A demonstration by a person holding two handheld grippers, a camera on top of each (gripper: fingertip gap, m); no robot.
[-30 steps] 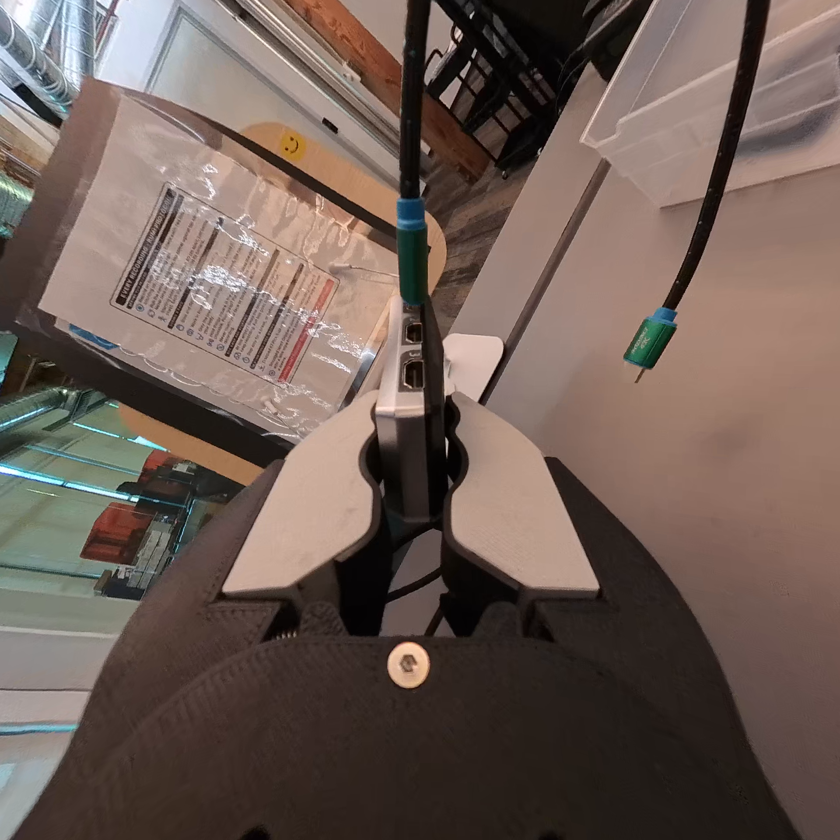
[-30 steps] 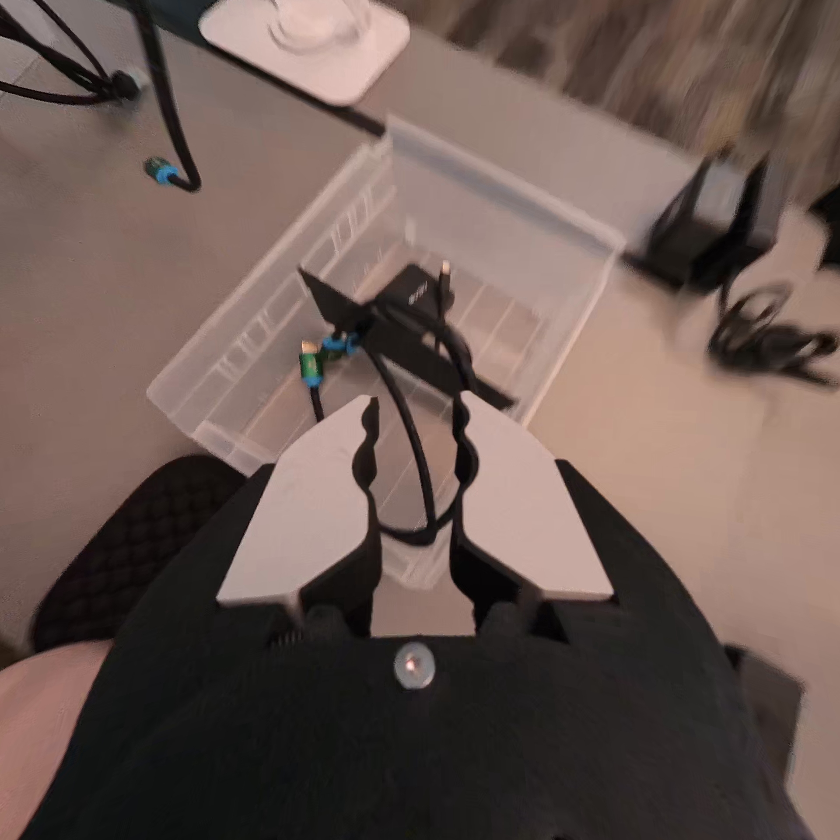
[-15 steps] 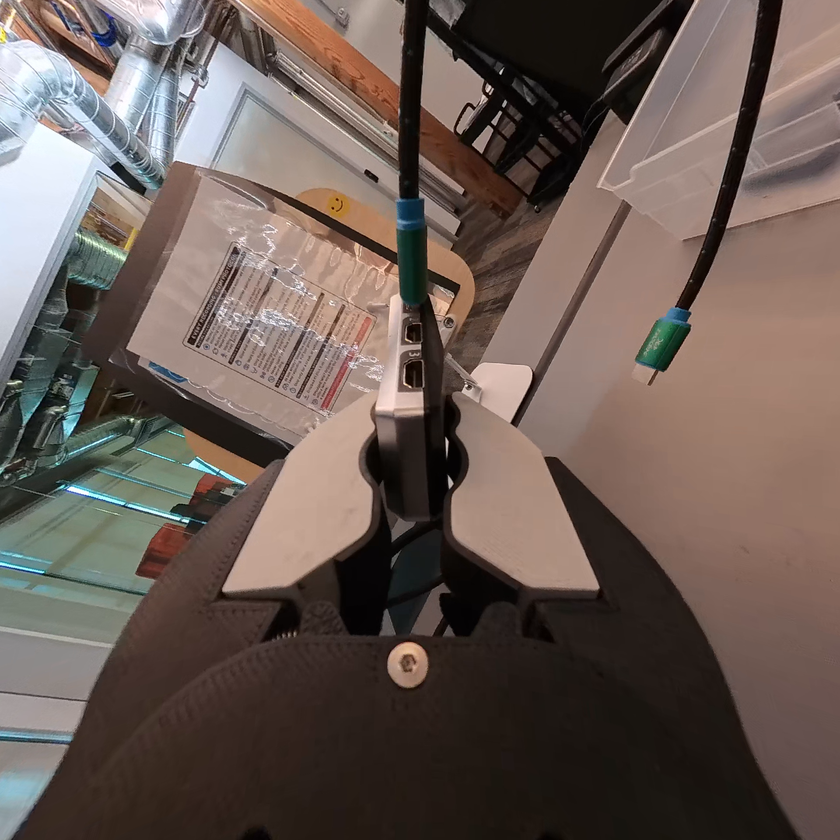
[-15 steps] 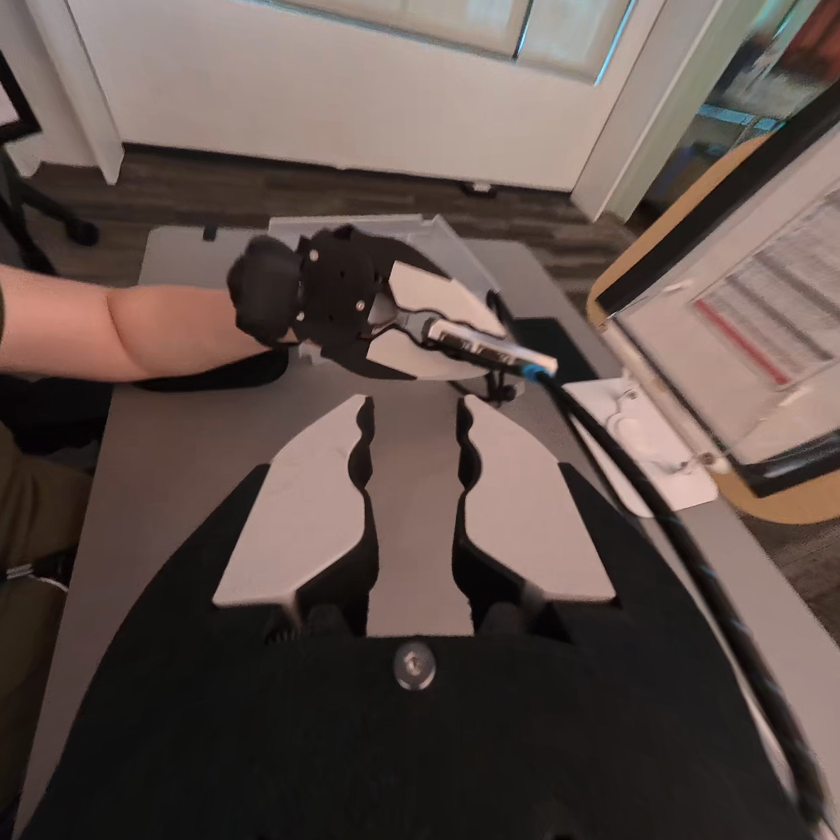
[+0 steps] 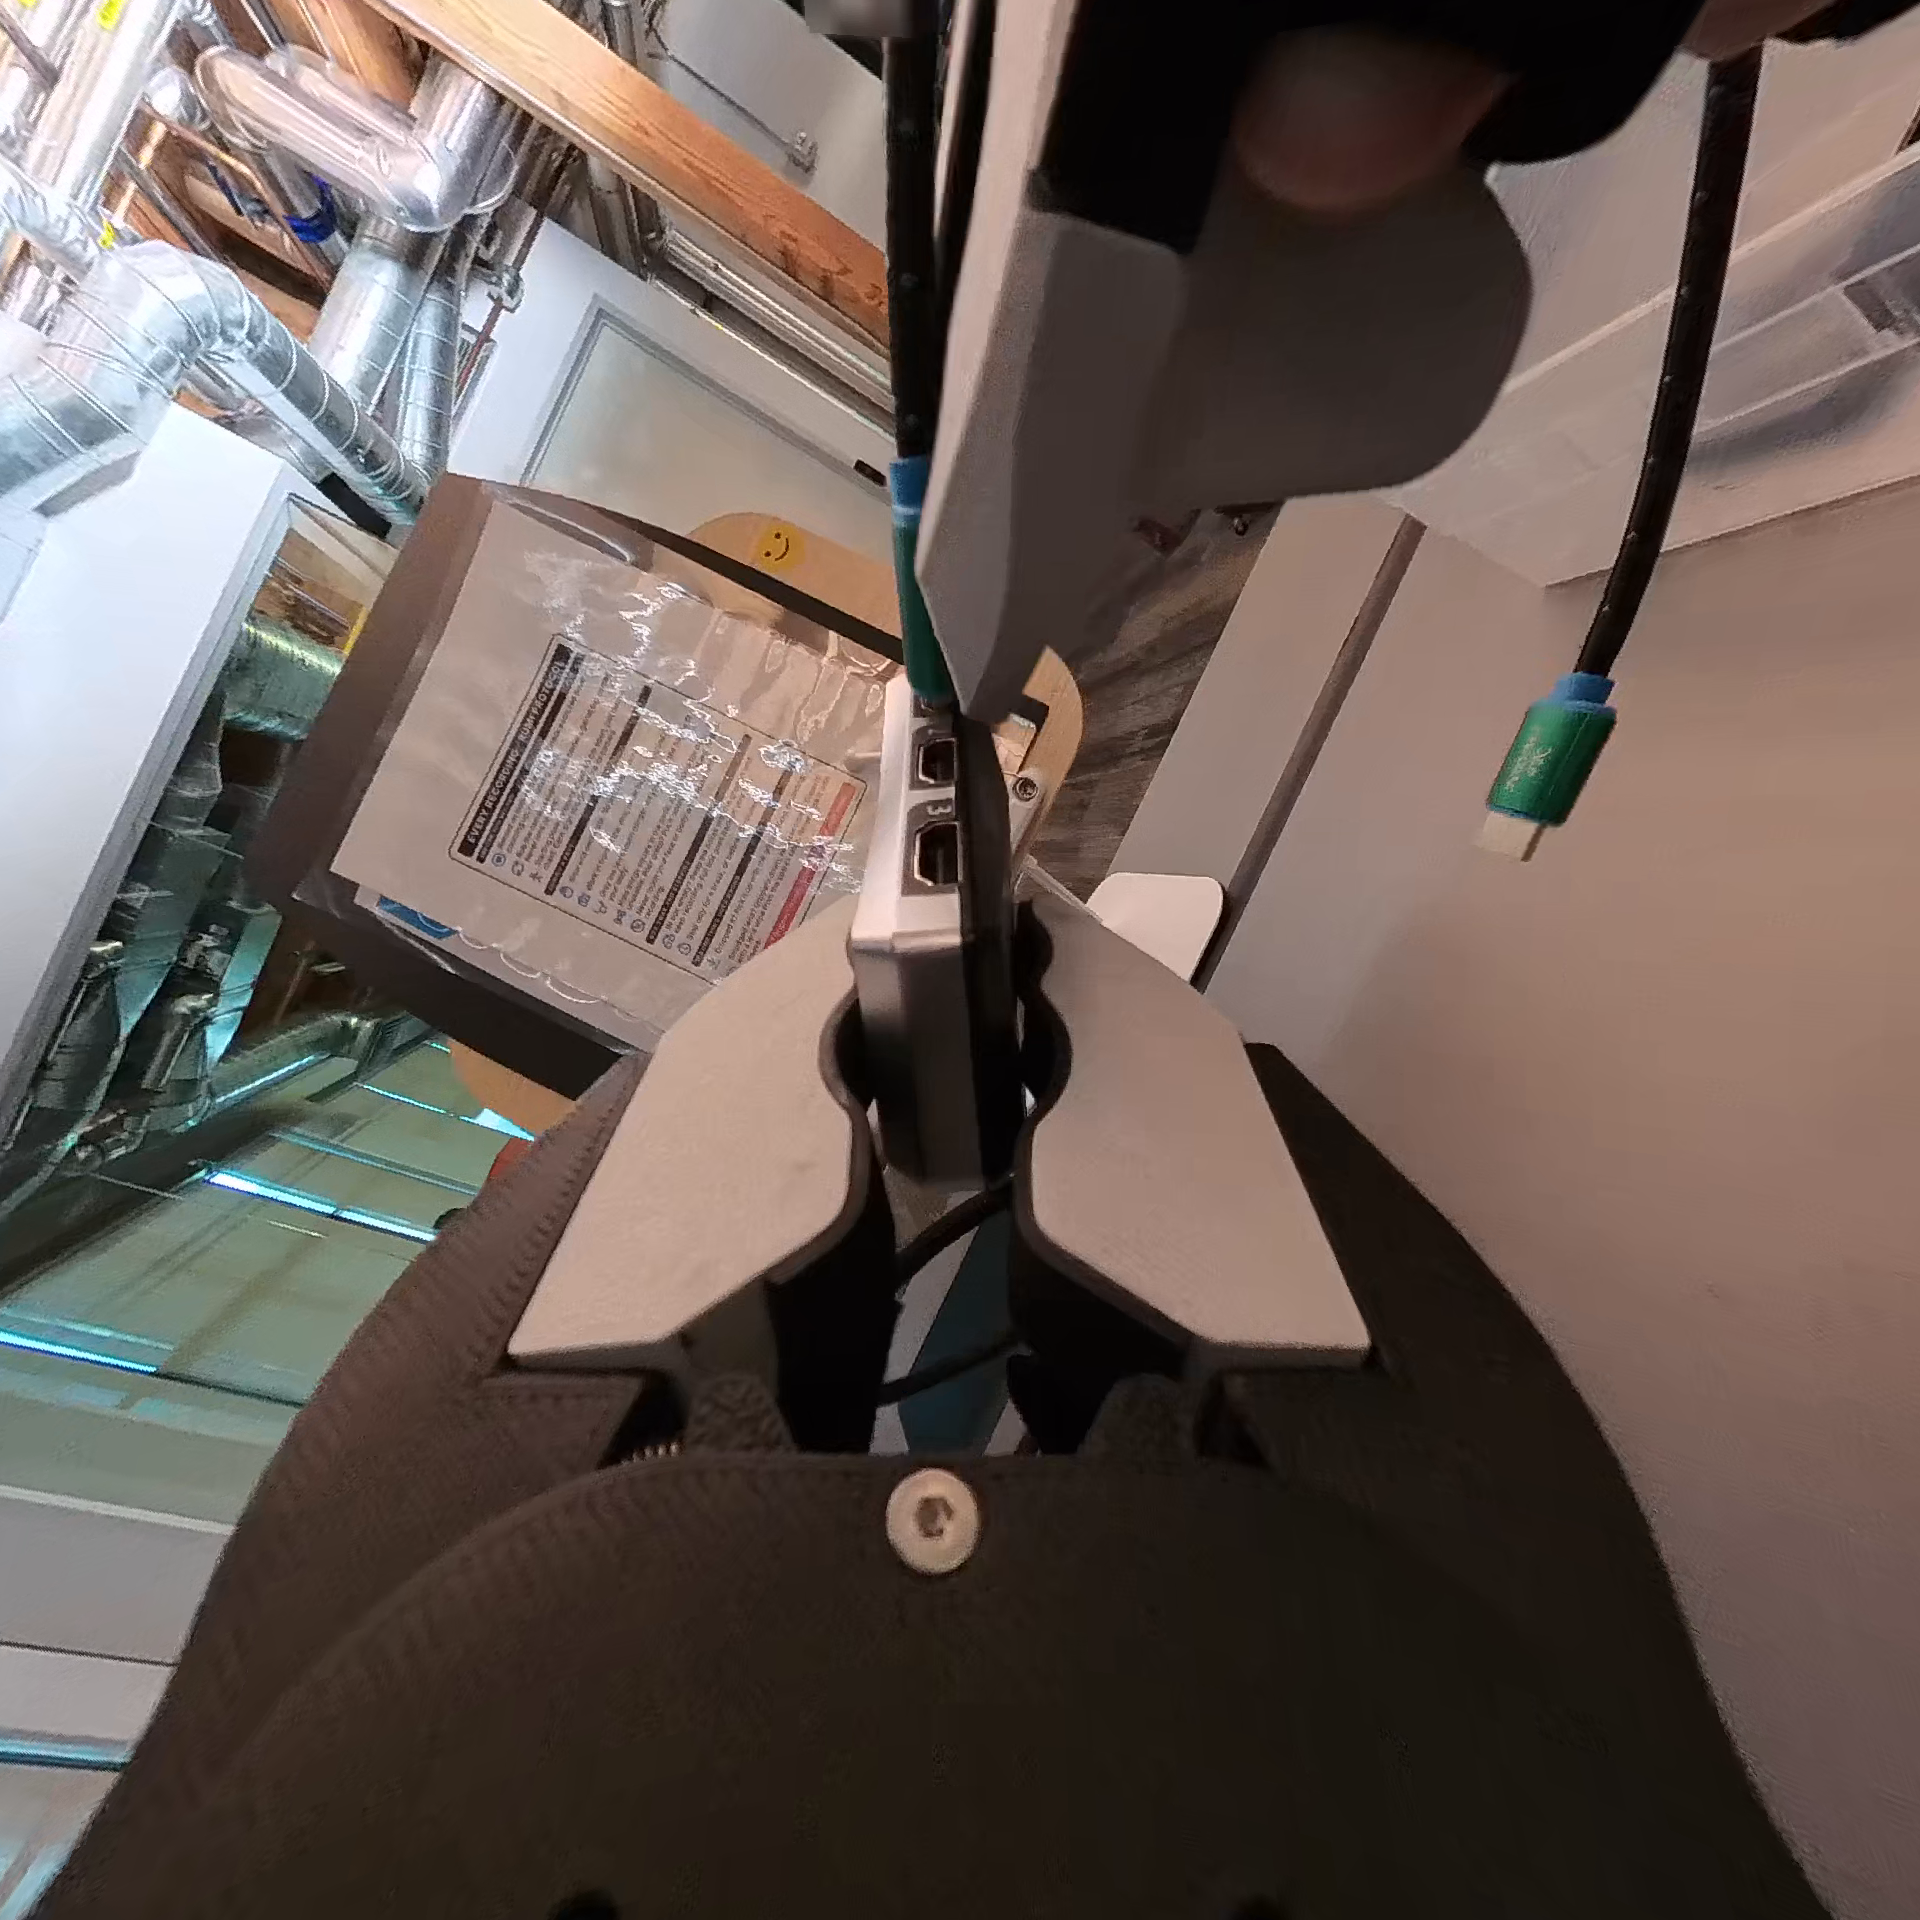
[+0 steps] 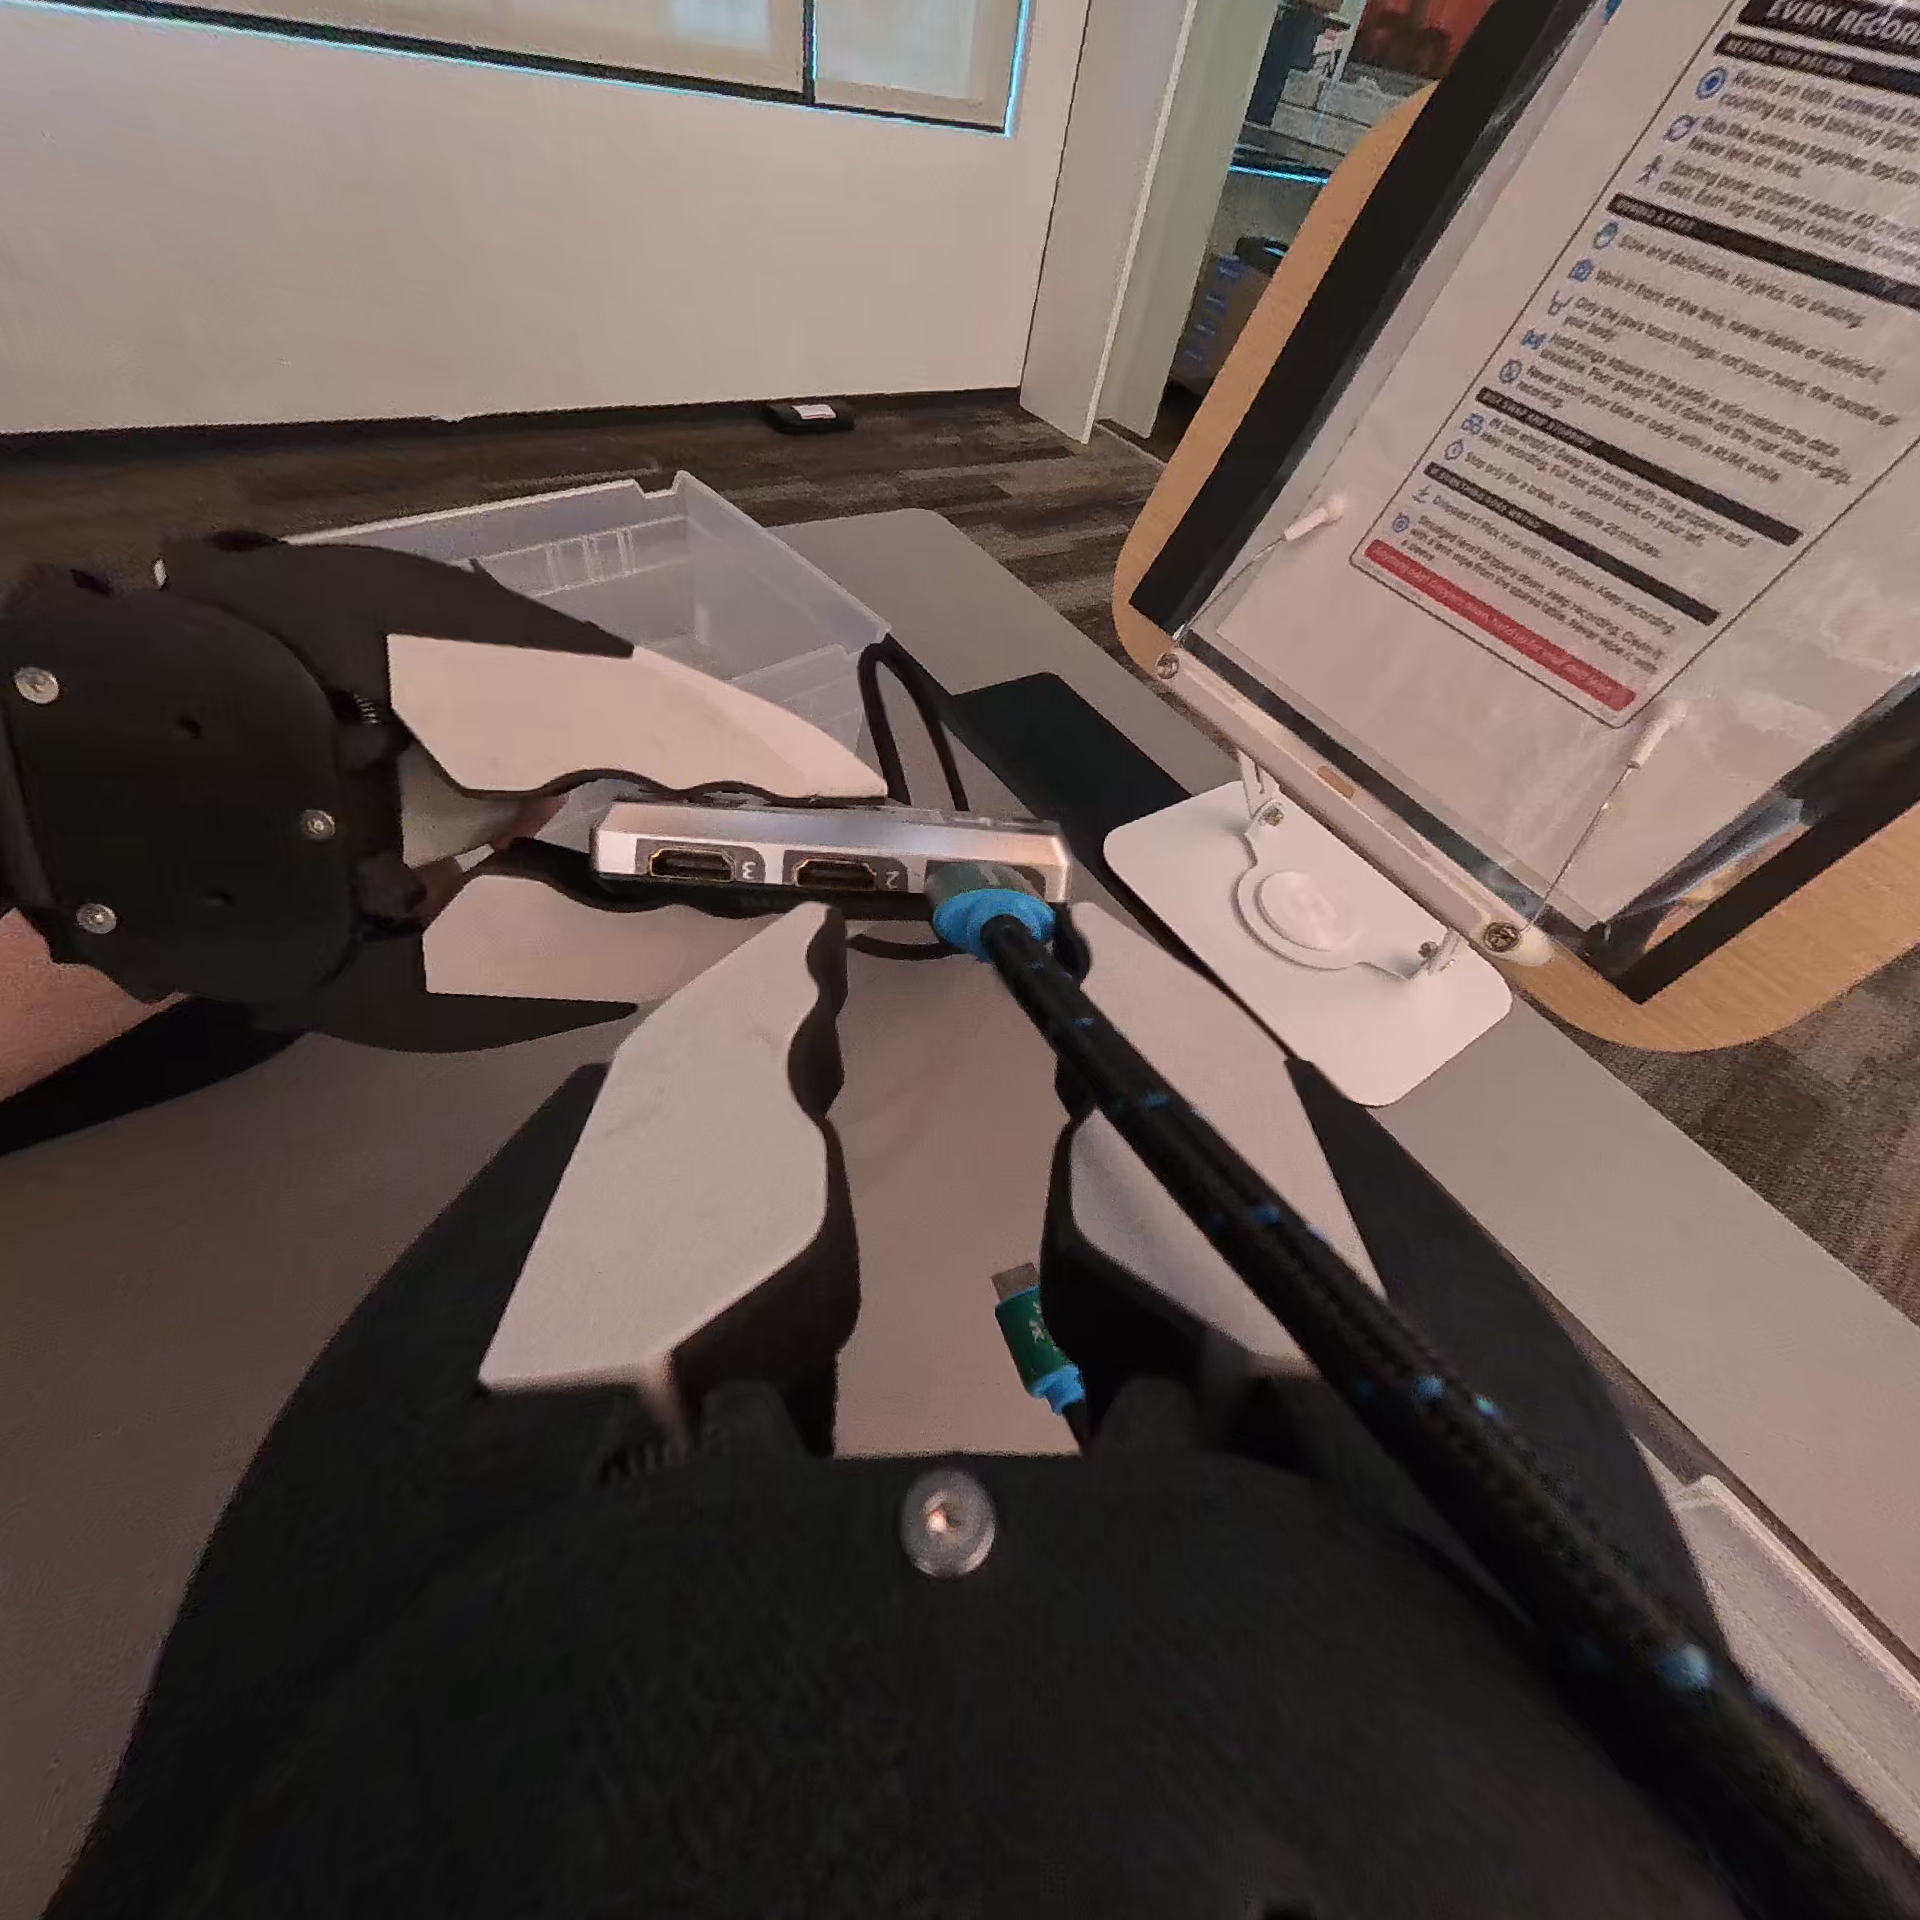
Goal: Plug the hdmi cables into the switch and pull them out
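Observation:
My left gripper [image 5: 935,925] is shut on the silver HDMI switch [image 5: 914,997] and holds it off the grey table. In the right wrist view the switch [image 6: 831,847] shows two bare ports, and one green and blue plug [image 6: 982,904] sits in its end port, with the braided black cable [image 6: 1299,1278] running back over my right finger. My right gripper [image 6: 951,925] is open, its tips on either side of that plug without pressing it. In the left wrist view its finger [image 5: 1039,416] reaches down beside the plug [image 5: 914,623]. A second loose plug [image 5: 1548,769] hangs free.
A clear plastic bin [image 6: 675,582] stands behind the switch on the grey table [image 6: 312,1195]. A sign stand with a laminated sheet [image 6: 1558,416] on a white base [image 6: 1382,997] is at the right. The loose plug also shows between my right fingers [image 6: 1029,1340].
My right gripper swung from above the bin over to the switch and closed in on the plugged-in cable end, its jaws widening. The left gripper kept its hold on the switch.

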